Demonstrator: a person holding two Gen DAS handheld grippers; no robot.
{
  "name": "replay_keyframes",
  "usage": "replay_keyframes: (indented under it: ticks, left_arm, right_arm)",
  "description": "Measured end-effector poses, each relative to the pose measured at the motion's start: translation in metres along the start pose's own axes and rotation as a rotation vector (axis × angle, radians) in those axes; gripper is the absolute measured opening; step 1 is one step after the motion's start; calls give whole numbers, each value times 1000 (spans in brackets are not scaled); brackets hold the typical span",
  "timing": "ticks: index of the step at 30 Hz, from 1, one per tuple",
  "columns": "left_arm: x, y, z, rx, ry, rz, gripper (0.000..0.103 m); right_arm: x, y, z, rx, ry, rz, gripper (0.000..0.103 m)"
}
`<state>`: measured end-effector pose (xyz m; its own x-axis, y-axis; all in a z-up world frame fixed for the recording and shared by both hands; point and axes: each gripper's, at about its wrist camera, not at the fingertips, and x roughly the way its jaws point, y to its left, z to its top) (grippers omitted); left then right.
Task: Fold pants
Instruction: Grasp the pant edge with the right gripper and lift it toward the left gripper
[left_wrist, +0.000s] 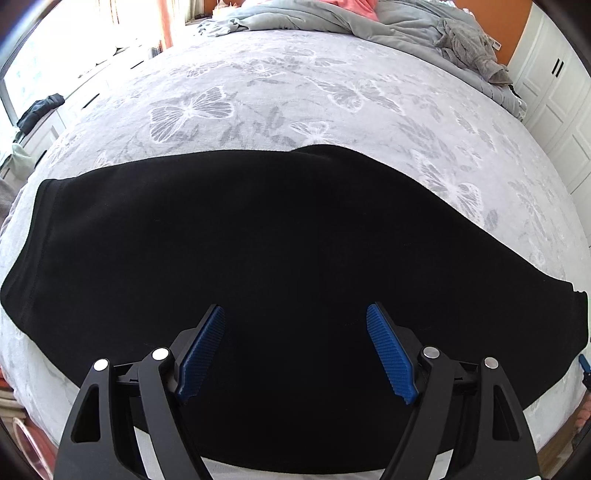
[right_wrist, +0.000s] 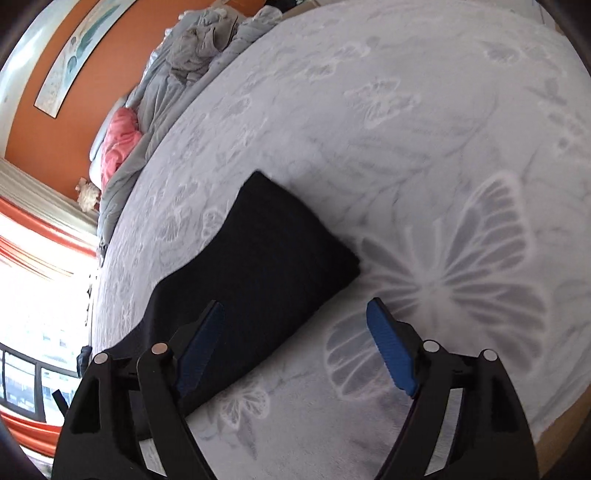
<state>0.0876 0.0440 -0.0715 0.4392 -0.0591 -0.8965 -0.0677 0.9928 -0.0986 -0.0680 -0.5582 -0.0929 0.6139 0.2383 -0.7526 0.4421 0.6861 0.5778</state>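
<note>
Black pants (left_wrist: 258, 251) lie flat across the grey butterfly-print bed cover (left_wrist: 280, 92), stretching from left to right in the left wrist view. My left gripper (left_wrist: 295, 314) is open and empty, hovering over the middle of the pants. In the right wrist view one end of the pants (right_wrist: 266, 258) lies on the bed cover (right_wrist: 443, 147). My right gripper (right_wrist: 295, 310) is open and empty, its left finger over the pants' edge and its right finger over the bare cover. A blue tip of the right gripper shows at the left wrist view's right edge (left_wrist: 583, 363).
A rumpled grey duvet (left_wrist: 406, 26) and a pink cloth (left_wrist: 351, 7) lie at the head of the bed. White wardrobe doors (left_wrist: 554, 92) stand on the right. An orange wall with a picture (right_wrist: 74, 48) and a bright window (right_wrist: 37, 295) are beyond the bed.
</note>
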Motion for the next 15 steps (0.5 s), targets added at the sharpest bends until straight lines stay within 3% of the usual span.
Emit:
replay_keyframes:
  ticks: [2,3,6,8,11,15]
  left_arm:
    - [1,0,0,-12,13,-17,76]
    - [0,0,0,-20,17,-22,76]
    - [-4,5,-1,-38,3,-21,76]
    - [-7,9,0,-49,-9,-24,76]
    - [-8,14,1,-67,-8,-28,76]
    - [-8,14,1,-67,0,-42,76]
  right_arm:
    - [8,11,0,-54,-26,-82,7]
    - [3,19,5,-72,-58,-88,7]
    - [-52,61,10,-162,-277,20,7]
    - [-64,77,6,-238,-326,-52,10]
    - [-35,55,8,-156,-221,-168,10]
    - [-6,25,6,-92,-102,-209,16]
